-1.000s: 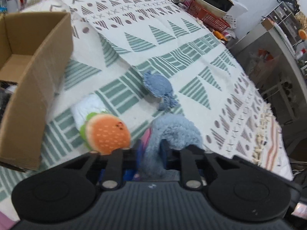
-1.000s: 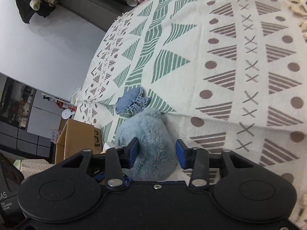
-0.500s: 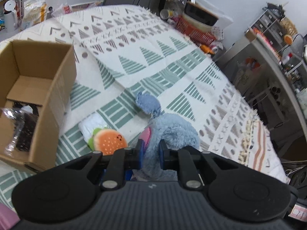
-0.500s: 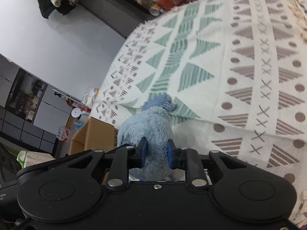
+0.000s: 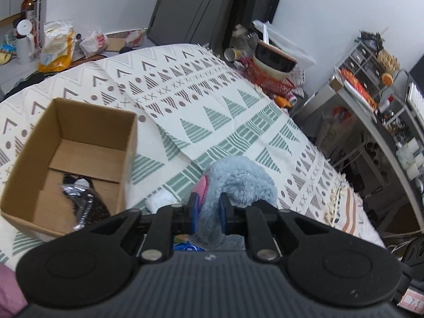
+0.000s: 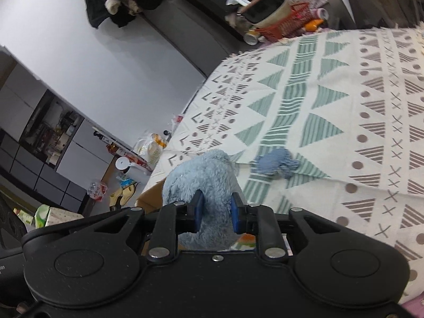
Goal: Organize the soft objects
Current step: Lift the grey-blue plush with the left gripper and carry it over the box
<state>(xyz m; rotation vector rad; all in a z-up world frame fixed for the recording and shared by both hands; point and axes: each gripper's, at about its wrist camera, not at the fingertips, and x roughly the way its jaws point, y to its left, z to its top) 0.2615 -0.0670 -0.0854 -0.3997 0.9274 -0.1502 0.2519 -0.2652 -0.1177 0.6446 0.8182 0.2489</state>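
In the left wrist view, a counter at far left carries a white bottle [image 5: 24, 41] and a yellow-and-white bag [image 5: 57, 45] against a pale wall. Nearer, an open cardboard box [image 5: 71, 164] stands on the patterned cloth [image 5: 185, 100], which is cream with green striped triangles and brown dots and crosses; a crinkled dark packet [image 5: 82, 204] lies inside the box. Toward the middle, the left gripper [image 5: 207, 209] pinches a fold of the fluffy blue plush toy [image 5: 238, 182], its blue pads pressed into the fur beside a pink patch, and the toy appears held above the cloth. A white soft item [image 5: 159, 200] peeks out just below the box corner. Behind, a dark cabinet rises, and a red basket [image 5: 270, 79] with a dark bowl sits at the cloth's far edge. At right, a cluttered shelf unit [image 5: 376, 79] stands off the fringed edge.

In the right wrist view, dark cabinets and a white wall fill the left. The right gripper [image 6: 216, 212] clamps the same plush toy [image 6: 201, 175]. Further right, a small denim-blue soft item [image 6: 275, 164] lies on the cloth [image 6: 344, 92].
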